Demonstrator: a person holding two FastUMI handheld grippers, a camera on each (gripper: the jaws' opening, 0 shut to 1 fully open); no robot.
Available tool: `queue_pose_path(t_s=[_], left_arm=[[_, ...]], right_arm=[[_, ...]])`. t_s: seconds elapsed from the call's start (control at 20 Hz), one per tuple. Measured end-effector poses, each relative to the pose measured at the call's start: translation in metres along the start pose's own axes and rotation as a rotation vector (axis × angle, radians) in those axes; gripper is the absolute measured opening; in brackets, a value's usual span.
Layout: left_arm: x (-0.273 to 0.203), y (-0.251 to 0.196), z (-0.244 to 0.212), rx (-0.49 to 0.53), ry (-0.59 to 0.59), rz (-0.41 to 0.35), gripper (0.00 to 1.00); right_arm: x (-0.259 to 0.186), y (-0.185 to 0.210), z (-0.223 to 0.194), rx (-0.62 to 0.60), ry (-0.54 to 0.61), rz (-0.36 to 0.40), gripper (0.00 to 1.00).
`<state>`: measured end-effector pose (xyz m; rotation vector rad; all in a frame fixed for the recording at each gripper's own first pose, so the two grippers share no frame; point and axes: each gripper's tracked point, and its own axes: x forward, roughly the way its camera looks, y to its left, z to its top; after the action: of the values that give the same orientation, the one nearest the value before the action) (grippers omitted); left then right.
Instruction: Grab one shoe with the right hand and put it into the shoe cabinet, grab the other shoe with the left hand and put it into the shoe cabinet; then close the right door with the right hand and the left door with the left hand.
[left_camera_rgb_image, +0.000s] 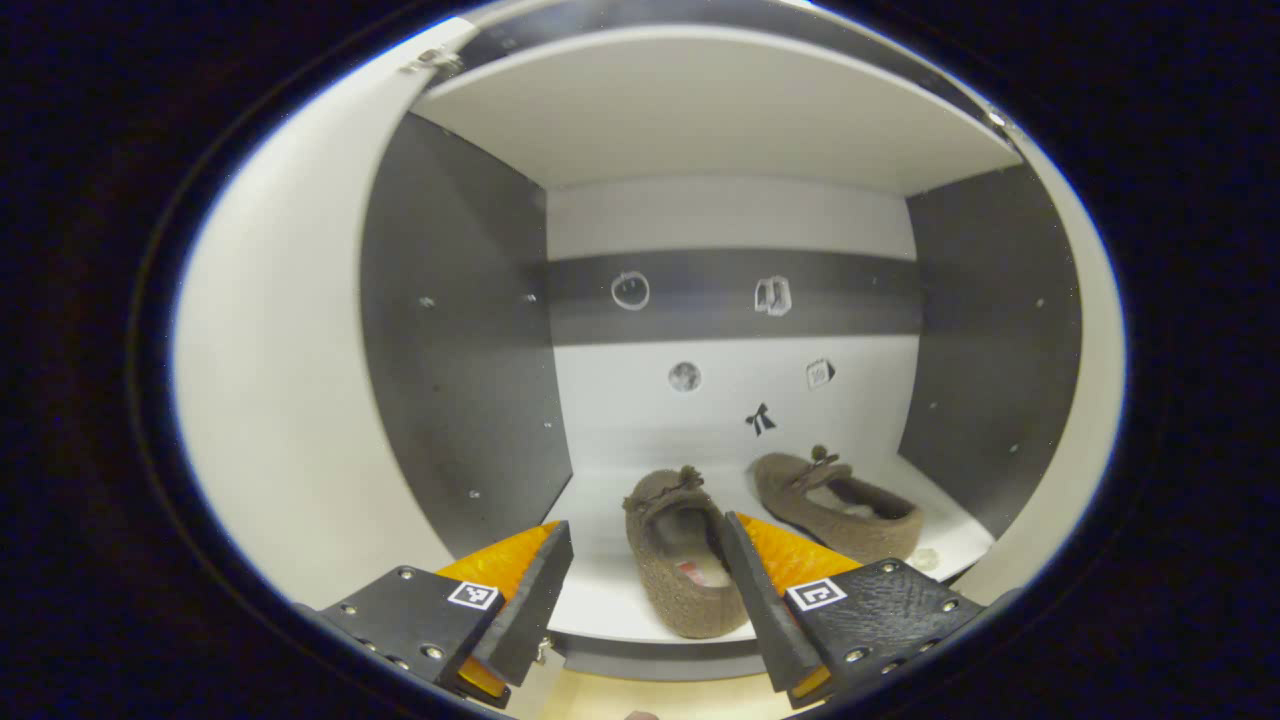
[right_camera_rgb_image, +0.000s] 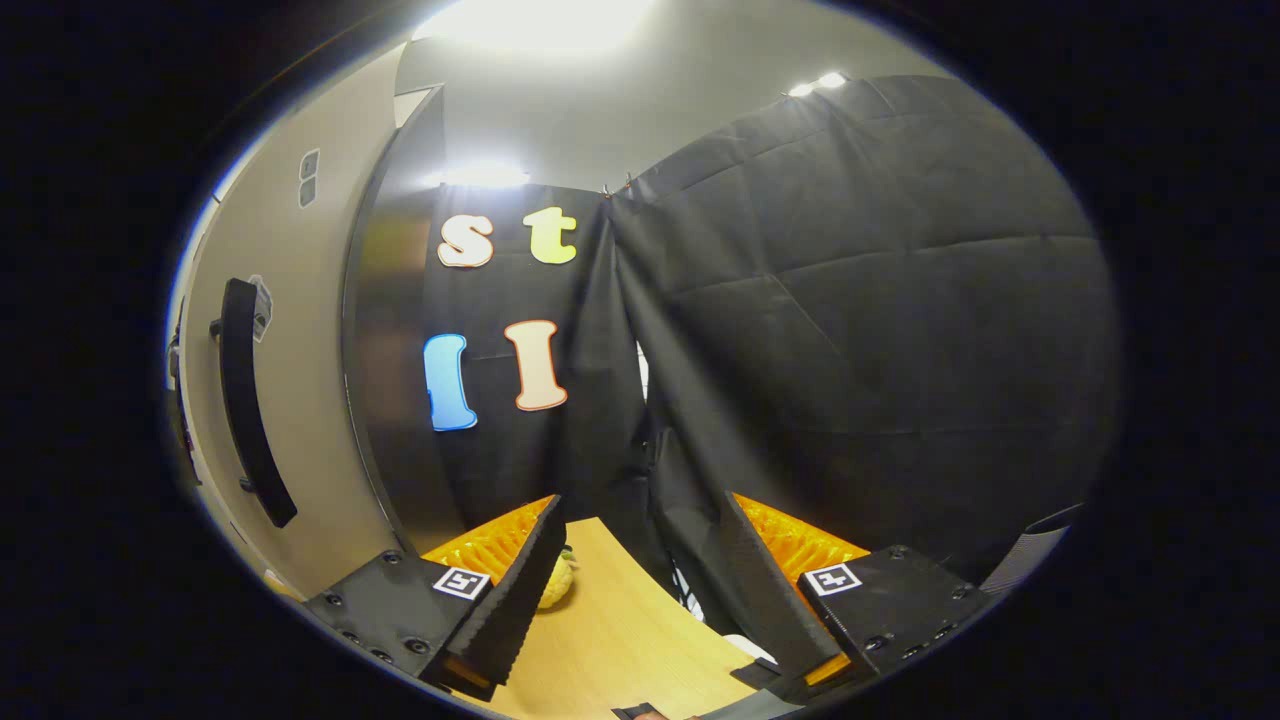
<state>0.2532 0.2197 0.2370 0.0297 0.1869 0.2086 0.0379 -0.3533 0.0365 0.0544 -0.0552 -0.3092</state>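
Already sitting inside the shoe cabinet (left_camera_rgb_image: 720, 110), both on its white bottom shelf (left_camera_rgb_image: 600, 600): the nearer shoe (left_camera_rgb_image: 680, 560) lying close to the shelf's front edge with its heel opening toward the camera, the other shoe (left_camera_rgb_image: 840, 505) resting farther right, angled toward the right-hand wall and nearer the back panel, not touching the first as far as can be told. Hovering just in front of that front edge in the left gripper view, the left gripper (left_camera_rgb_image: 645, 590), fingers spread wide apart and gripping nothing, the nearer shoe showing between them. Standing open at the left rim of the same view, a pale cabinet door (left_camera_rgb_image: 270, 400). Pointing away in the right gripper view, the right gripper (right_camera_rgb_image: 640, 590), fingers likewise parted and empty, hanging above a light wooden floor (right_camera_rgb_image: 610, 640). Showing at that view's left side, a beige door (right_camera_rgb_image: 320, 400) carrying a long dark handle (right_camera_rgb_image: 250, 410), with a small yellowish object (right_camera_rgb_image: 557, 580) peeking just beside the left finger, too hidden to identify.
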Motion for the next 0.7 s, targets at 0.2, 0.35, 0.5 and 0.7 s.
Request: queue_pose_path(t_s=[0.2,0.35,0.5,0.7], left_arm=[[-0.071,0.012,0.011,-0.023,-0.127,0.073,0.91],[-0.126,0.015,-0.002,0.025,-0.199,0.126,0.90],[-0.163,0.004,-0.032,0.018,-0.158,0.093,0.91],[-0.191,-0.006,-0.059,-0.039,-0.119,0.013,0.89]], right_arm=[[0.023,0.027,0.002,0.024,0.003,0.112,0.98],[0.021,0.045,0.013,-0.010,-0.022,0.163,0.98],[0.013,0.065,0.023,-0.031,-0.034,0.196,0.98],[-0.005,0.077,0.037,-0.070,-0.046,0.208,0.98]])
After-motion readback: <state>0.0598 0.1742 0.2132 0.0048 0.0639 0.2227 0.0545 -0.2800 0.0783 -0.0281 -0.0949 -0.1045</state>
